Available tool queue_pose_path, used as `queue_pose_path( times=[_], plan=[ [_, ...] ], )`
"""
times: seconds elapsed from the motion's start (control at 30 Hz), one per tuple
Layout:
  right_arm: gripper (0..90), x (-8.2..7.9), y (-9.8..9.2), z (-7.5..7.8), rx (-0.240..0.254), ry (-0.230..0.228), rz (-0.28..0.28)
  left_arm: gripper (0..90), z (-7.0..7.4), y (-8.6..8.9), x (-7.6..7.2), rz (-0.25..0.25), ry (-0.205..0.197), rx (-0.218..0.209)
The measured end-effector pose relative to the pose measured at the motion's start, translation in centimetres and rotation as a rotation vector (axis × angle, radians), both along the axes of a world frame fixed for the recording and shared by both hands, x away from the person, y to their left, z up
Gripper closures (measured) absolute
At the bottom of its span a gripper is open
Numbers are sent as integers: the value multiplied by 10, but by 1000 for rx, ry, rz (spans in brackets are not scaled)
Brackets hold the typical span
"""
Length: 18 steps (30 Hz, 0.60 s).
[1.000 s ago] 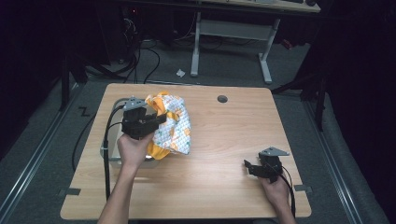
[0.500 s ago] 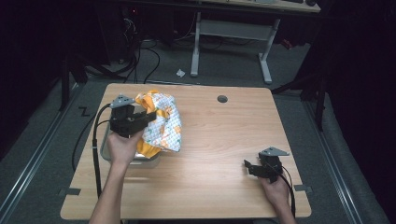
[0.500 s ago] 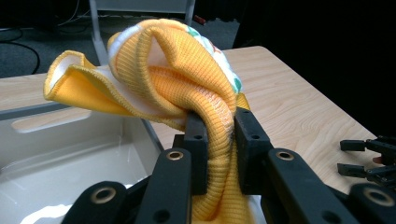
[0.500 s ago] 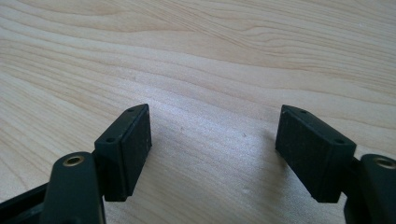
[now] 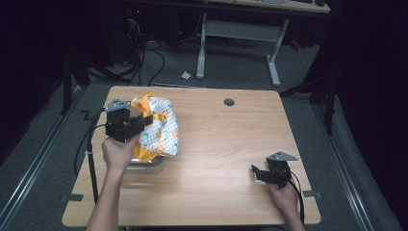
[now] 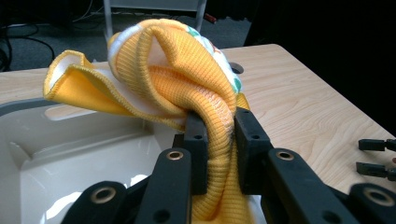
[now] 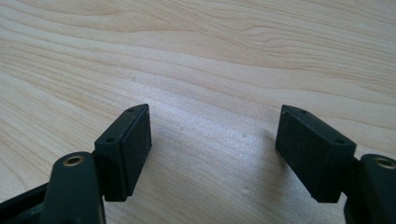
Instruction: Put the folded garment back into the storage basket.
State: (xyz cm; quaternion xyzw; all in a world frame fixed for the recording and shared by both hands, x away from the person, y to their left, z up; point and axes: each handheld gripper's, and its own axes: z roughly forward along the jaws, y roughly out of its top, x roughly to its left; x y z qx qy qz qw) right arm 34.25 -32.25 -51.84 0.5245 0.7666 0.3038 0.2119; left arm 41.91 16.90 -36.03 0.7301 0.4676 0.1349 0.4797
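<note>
We see the left gripper with its jaws clenched on a bunched yellow knitted cloth with a white patterned face, and the cloth's lower end drops out of sight between the jaws at the bottom of the left gripper view. From the high view the left gripper holds that one cloth above the left part of the light wooden desk, over a shallow pale tray; most of the tray is hidden under the cloth and the hand, so we cannot make out its full outline. In the left gripper view the tray is cut off at the left and bottom edges. The print on the cloth is too small for us to read. The right gripper sits near the desk's front right corner, well apart from the cloth, jaws released with bare wood between them. One cloth, one tray, two grippers.
</note>
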Motion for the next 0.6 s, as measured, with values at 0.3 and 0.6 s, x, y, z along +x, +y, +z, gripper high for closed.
queue_pose_path(
  times=[0.3, 0.6],
  plan=[
    [271, 0, 0, 0, 0, 0, 0, 776, -2, 8, 4, 16, 14, 21],
    [271, 0, 0, 0, 0, 0, -1, 776, -9, 12, 12, 25, 42, 29]
  ],
)
